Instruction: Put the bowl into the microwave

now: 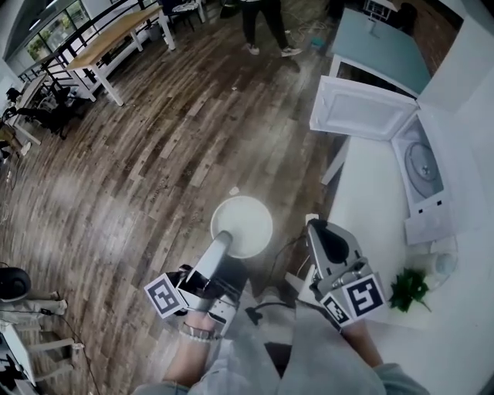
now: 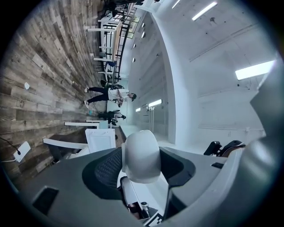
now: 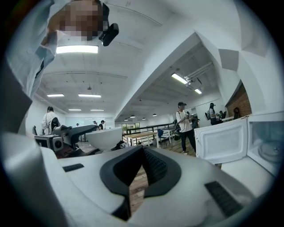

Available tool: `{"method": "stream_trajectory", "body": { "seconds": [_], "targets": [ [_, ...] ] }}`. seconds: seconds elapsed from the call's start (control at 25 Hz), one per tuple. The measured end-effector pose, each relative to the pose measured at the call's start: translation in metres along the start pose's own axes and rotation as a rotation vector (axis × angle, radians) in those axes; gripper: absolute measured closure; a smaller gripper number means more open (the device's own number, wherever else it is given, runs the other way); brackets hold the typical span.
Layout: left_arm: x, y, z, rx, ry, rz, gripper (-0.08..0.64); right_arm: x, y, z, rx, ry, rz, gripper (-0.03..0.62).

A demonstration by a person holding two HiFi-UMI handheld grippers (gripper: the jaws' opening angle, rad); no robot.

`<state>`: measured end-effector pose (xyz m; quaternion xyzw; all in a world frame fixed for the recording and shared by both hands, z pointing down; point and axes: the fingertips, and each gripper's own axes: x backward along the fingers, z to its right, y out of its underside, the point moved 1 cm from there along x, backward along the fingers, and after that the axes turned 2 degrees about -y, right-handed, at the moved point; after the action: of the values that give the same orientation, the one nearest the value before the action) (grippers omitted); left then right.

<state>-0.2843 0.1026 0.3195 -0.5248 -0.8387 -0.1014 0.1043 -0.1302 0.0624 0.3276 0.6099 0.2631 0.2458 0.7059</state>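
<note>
I hold a plain white bowl [image 1: 244, 221] in the air near the centre of the head view, over the floor [image 1: 131, 177] and just off the edge of the table [image 1: 370, 204] at three o'clock. My left fingers [image 1: 214, 258] are closed on its near rim, one inside the wall and one outside. My right fingers [image 1: 328, 243] are pressed together with nothing between them, hovering beside the bowl at four o'clock. The bowl looks like glazed ceramic, so I judge it stiff, smooth, fairly heavy for a one-sided pinch, and breakable if it drops. The rim is the only place to take hold, and it may tip or slip if tilted. The microwave [image 1: 423, 158] sits on the white table at two o'clock, its door [image 1: 361, 108] swung wide towards me and the turntable bare inside. A small green plant [image 1: 409, 289] stands on the table at four o'clock. The room is a large open office with a grey-brown plank floor, long wooden tables [image 1: 116, 42] at eleven o'clock and a person [image 1: 262, 23] standing at twelve.
</note>
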Motion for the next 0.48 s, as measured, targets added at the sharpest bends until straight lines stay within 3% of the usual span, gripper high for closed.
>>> {"method": "stream_trajectory", "body": {
  "seconds": [0.48],
  "targets": [
    [-0.064,-0.053,-0.024,0.050,-0.013,-0.199,0.318,-0.051,-0.009,0.036,-0.042,0.204,0.026,0.589]
  ]
}}
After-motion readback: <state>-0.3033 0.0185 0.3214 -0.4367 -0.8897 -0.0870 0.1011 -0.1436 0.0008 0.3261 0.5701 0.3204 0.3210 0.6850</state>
